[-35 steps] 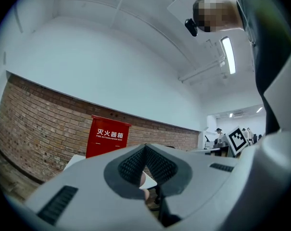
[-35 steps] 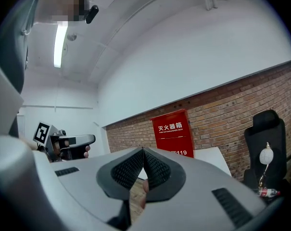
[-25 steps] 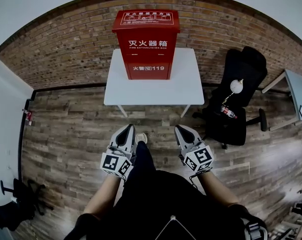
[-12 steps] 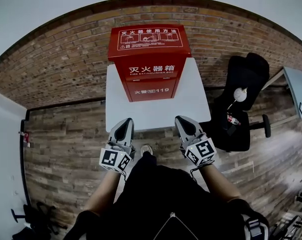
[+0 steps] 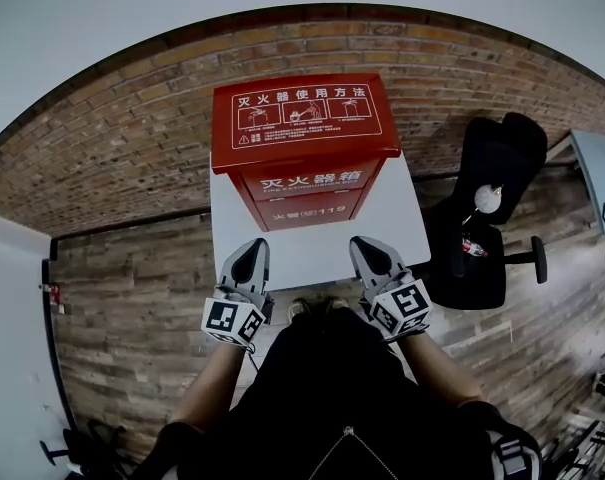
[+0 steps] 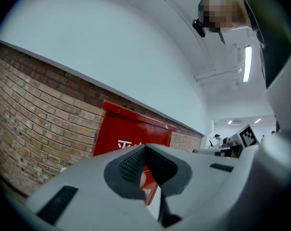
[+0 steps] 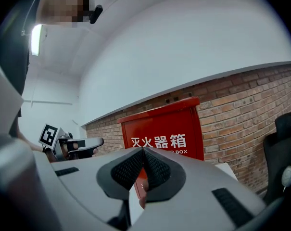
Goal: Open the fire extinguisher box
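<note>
The left gripper (image 6: 144,152) has its jaws clenched together on nothing. The right gripper (image 7: 142,154) is the same, pads pressed tip to tip and empty. Both are held low in front of the person's body and point forward, near the front edge of a white table (image 5: 402,230) but touching nothing.

The red fire extinguisher box (image 5: 304,140) stands upright on that table, in the middle and towards its back edge, close to a brick wall (image 5: 122,158). Its lid, with a white instruction label on top, lies flat and closed. The task looks not yet begun.

Likely risks: clenched jaws cannot catch the lid's edge, so they would probably skid off the painted metal unless they part first. The box seems to rest loose on a smooth tabletop, so a one-sided pull might slide it or tip it rather than open it. A lid raised without support could drop back down.

Counted: two grippers, one red box, one white table, one black office chair (image 5: 487,253) to the right on the wooden floor (image 5: 132,298), and the corner of one further desk (image 5: 594,173) at the far right.
</note>
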Tool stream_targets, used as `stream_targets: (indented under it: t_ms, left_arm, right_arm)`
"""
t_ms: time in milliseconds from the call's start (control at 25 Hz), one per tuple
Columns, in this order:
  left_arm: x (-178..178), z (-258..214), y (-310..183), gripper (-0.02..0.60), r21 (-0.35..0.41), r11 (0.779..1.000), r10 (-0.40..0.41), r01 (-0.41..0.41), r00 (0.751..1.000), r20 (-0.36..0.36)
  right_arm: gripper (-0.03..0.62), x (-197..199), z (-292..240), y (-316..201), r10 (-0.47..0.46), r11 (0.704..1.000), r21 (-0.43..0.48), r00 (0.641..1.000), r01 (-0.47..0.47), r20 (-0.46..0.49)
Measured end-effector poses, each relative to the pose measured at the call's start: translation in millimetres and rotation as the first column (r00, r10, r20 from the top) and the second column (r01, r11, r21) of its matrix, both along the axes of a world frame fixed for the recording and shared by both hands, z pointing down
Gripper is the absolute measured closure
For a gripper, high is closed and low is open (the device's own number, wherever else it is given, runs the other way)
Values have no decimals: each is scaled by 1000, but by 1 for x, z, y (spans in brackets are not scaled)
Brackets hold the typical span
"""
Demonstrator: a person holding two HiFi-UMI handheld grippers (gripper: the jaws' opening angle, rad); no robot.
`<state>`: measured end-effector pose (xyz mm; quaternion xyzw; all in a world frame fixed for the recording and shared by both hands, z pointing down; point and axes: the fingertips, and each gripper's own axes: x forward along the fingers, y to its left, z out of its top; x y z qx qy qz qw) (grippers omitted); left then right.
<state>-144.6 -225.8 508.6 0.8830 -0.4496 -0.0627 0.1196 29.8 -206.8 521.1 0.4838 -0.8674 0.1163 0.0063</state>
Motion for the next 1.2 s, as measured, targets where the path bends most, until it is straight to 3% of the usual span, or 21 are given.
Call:
stream_targets:
  t_ms: [320,600,640,680,800,960,1200]
  left_arm:
    - [41,3,-22,534,-34,999,-41,41,999,9]
    - [25,-7,-54,532,-7,998,-67,67,998,20]
    - [20,-11,-59,509,6,998,-68,68,998,19]
    - [13,-15,-64,453,20,997,-70,70,997,25]
    - [-13,-22,-82,391,41,995,-96,94,994,51]
    - [-43,-39,-107,343,51,993,-109,106,993,53]
    - [-52,-60,-126,301,115,993,-50,40,995,84]
  right_arm:
    - [576,26,9,-39,-59,998,-31,998,58,-38]
    - [574,54,3,-81,-6,1000,-1,1000,6,14]
    - [531,58,0,-86,-12,1000,12,1000,12,18]
    - [435,61,-5,-92,-15,1000,24,1000,14,20]
    - [359,78,-19,-109,4,998,56,1000,-4,3]
    - [342,96,-41,-126,0,995,99,1000,2,-25]
    - [341,96,-67,-141,-51,987,153,997,58,-50]
